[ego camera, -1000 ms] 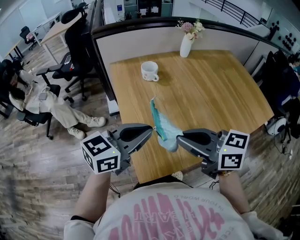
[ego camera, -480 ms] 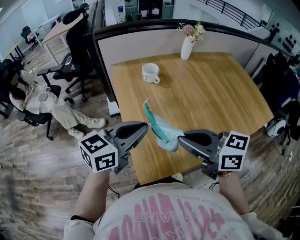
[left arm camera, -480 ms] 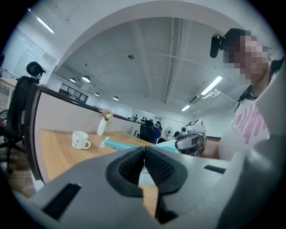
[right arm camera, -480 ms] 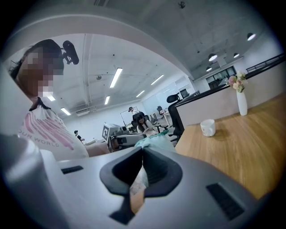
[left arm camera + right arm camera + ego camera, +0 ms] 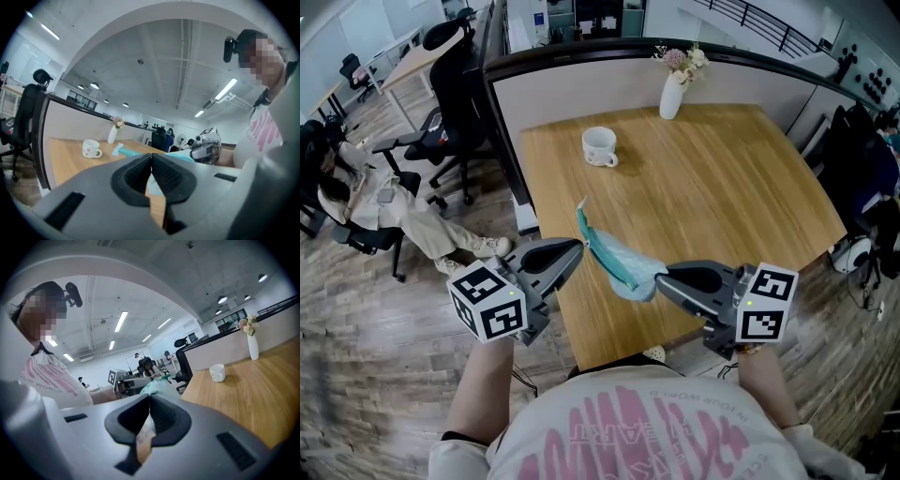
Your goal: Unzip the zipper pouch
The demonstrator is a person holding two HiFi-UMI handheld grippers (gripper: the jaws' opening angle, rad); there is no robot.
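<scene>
Fingers [image 5: 133,178] of left gripper [image 5: 578,247] and right gripper [image 5: 659,277] clench the zipper pouch [image 5: 614,258] above the table [image 5: 722,178], mug [image 5: 599,145] and vase [image 5: 672,94] beyond.

The desk [image 5: 741,187] offers open wood across its middle and right side, where a tool could pass freely. At its far side a mug [image 5: 600,146] and a vase [image 5: 673,92] stand well apart. A partition [image 5: 581,80] walls the far and left edges. The pouch [image 5: 619,265], gripped by the left tool [image 5: 578,247] and the right tool [image 5: 660,277], bars the space between them above the near edge. Office chairs [image 5: 450,94] and a seated person [image 5: 384,211] crowd the floor on the left.
</scene>
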